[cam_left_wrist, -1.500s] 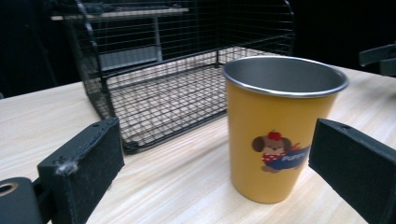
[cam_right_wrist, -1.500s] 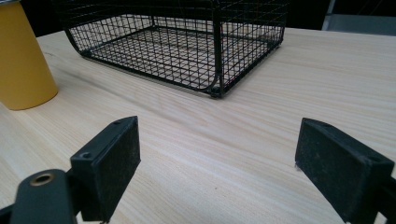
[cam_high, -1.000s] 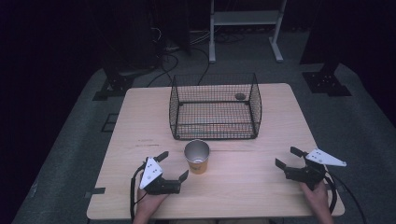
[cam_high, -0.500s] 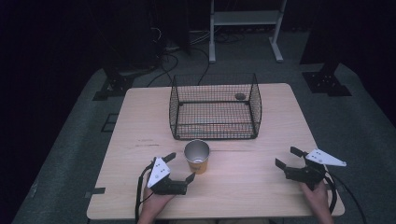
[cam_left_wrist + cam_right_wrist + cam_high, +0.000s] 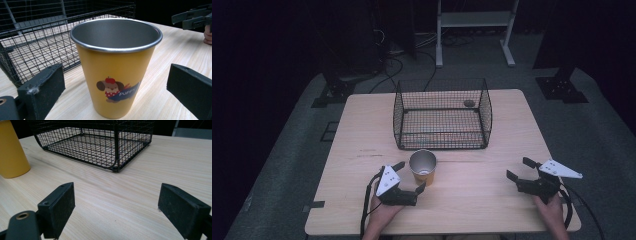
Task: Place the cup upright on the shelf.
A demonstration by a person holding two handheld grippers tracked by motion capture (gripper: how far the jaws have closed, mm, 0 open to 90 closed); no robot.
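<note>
The left gripper has its jaws wide around the yellow cup, which stands before the wire basket, so an uneven close could tip it, while the right gripper waits wide apart.

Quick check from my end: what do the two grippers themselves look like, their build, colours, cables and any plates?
Both are black. The left gripper and the right gripper each carry a pale grey three-cornered plate on top, dotted with small dark marks. The fingers are flat black rectangular blocks with a matte, slightly rough face. A black cable trails from the left one, and another from the right. No sleeves are visible.
</note>
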